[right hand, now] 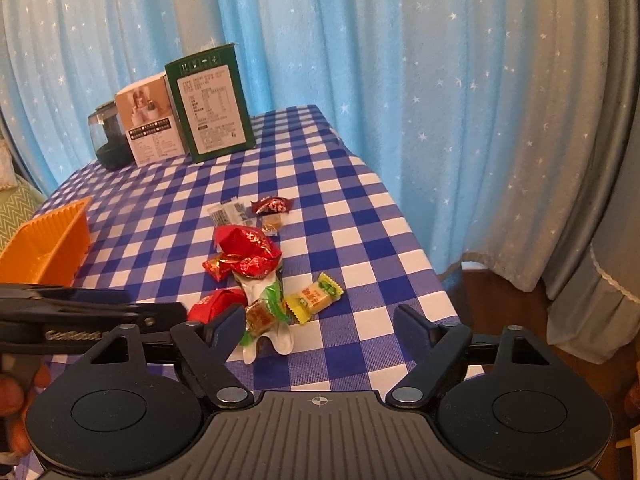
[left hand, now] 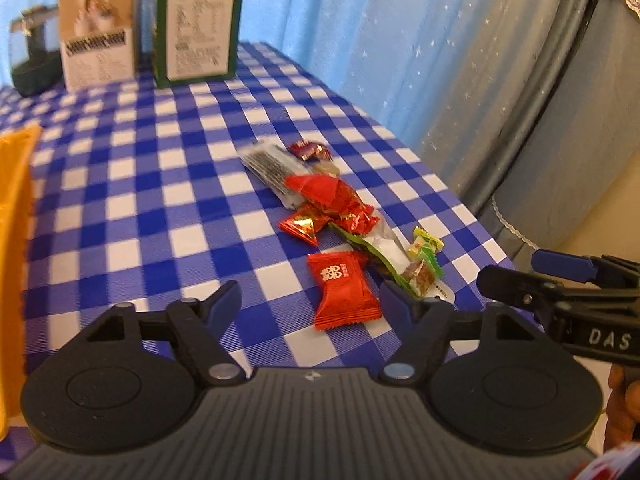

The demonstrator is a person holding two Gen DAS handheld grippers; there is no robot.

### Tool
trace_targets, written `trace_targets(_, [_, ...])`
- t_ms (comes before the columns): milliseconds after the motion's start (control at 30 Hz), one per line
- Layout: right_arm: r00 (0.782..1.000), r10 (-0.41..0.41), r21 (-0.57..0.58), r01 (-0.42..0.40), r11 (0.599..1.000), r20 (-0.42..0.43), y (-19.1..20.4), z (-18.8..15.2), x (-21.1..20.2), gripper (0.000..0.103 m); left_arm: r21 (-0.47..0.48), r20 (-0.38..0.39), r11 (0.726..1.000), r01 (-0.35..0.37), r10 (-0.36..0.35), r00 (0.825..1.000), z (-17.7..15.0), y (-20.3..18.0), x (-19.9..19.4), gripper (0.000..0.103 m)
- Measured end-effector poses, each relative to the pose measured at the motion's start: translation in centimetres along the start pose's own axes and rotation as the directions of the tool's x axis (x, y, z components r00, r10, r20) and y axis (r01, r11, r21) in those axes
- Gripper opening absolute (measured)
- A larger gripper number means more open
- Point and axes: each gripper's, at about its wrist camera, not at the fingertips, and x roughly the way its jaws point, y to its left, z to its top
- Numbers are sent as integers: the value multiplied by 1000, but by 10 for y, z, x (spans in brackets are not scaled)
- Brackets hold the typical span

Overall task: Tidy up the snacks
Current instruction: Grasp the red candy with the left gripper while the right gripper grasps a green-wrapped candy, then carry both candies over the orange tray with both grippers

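Note:
A heap of snacks lies on the blue-checked tablecloth (left hand: pixel 160 208): red foil sweets (left hand: pixel 328 196) (right hand: pixel 244 252), a silver long packet (left hand: pixel 268 168), a yellow-green candy (left hand: pixel 426 248) (right hand: pixel 316 298), a clear-green packet (left hand: pixel 384 256) (right hand: pixel 264 312) and a flat red packet (left hand: pixel 344 292) (right hand: pixel 216 302). My left gripper (left hand: pixel 311 294) is open low over the table, the flat red packet between its fingers, untouched by the pads. My right gripper (right hand: pixel 318 315) is open beside it, with the yellow-green candy and the clear-green packet's end in its gap. Neither holds anything.
An orange tray (left hand: pixel 16 200) (right hand: pixel 52 240) stands at the left. At the back stand a green box (right hand: pixel 212 116), a pale box (right hand: pixel 150 124) and a dark jar (right hand: pixel 108 136). The table's right edge (right hand: pixel 420 248) drops off just beyond the snacks, by blue curtains.

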Motion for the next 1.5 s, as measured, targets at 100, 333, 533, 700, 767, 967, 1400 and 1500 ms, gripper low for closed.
trace_targets(100, [1000, 4, 6, -4, 1000, 0, -3, -2, 5, 78, 5, -21, 1000, 24, -24, 999, 3, 0, 13, 58])
trace_targets(333, [998, 68, -25, -68, 997, -5, 5, -4, 17, 71, 77, -46, 995, 56, -53, 998, 5, -5, 35, 36])
trace_targets(533, [995, 96, -104, -98, 990, -19, 20, -4, 34, 67, 121, -41, 993, 9, -4, 999, -6, 5, 24, 26])
trace_targets(700, [993, 111, -241, -115, 964, -28, 39, -6, 46, 56, 126, -31, 992, -33, 38, 999, -18, 14, 6, 25])
trace_targets(767, [994, 101, -290, -106, 951, -32, 46, -9, 52, 52, 124, -27, 991, -41, 45, 999, -21, 15, 2, 25])
trace_targets(967, [998, 52, -352, -61, 934, -33, 53, -14, 59, 38, 126, -20, 991, -47, 50, 999, -25, 15, 0, 25])
trace_targets(1400, [999, 40, -334, -43, 942, -16, 51, -13, 49, 26, 149, -21, 986, -73, 76, 997, -24, 13, 7, 26])
trace_targets(1500, [999, 45, -328, -45, 944, -7, 52, -11, 44, 26, 140, -8, 988, -71, 72, 997, -23, 14, 2, 25])
